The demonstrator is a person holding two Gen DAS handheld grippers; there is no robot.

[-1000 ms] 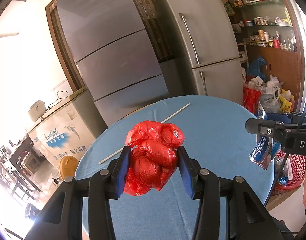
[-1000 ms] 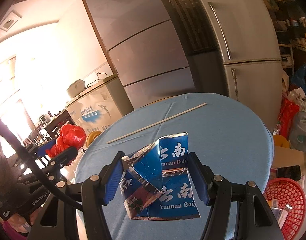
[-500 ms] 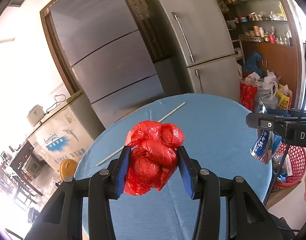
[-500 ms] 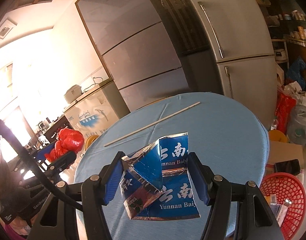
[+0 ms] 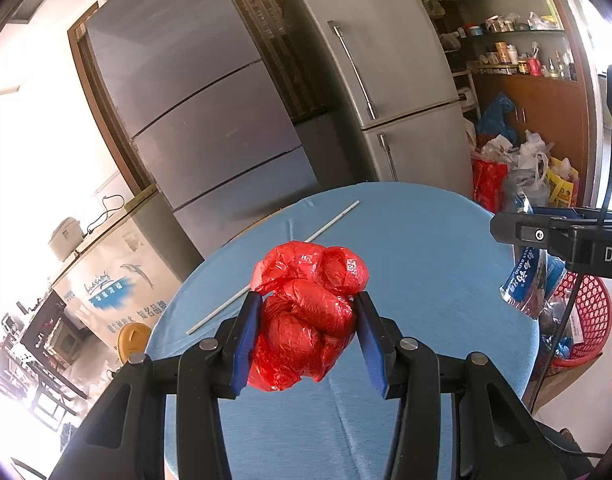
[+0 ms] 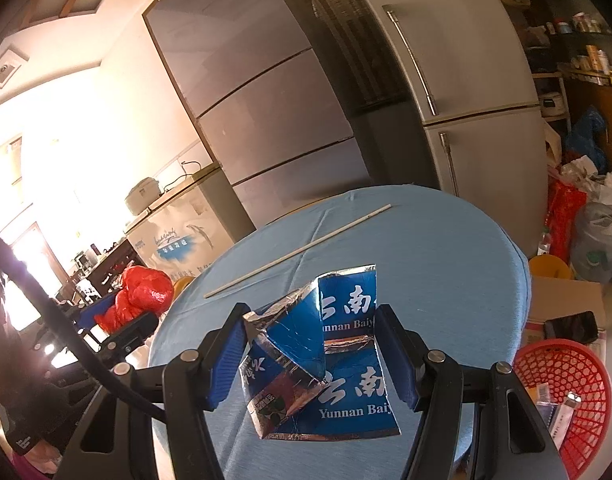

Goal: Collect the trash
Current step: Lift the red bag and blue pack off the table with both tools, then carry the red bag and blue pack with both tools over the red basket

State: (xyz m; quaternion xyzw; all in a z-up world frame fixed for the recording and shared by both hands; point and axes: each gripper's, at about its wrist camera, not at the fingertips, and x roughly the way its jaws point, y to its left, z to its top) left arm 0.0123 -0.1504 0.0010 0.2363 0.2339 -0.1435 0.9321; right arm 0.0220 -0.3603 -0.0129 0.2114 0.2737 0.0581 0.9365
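My left gripper is shut on a crumpled red plastic bag and holds it above the round blue table. My right gripper is shut on a flattened blue and silver carton, also held above the table. The right gripper and carton show at the right edge of the left wrist view; the red bag shows at the left of the right wrist view. A thin white stick lies on the table's far side.
A red mesh basket with some trash in it stands on the floor right of the table. Two grey fridges stand behind. Bags pile by the right wall. A chest freezer stands at left.
Both grippers have pulled back and risen a little with their loads; the table and stick look slightly farther away. Grips are unchanged.
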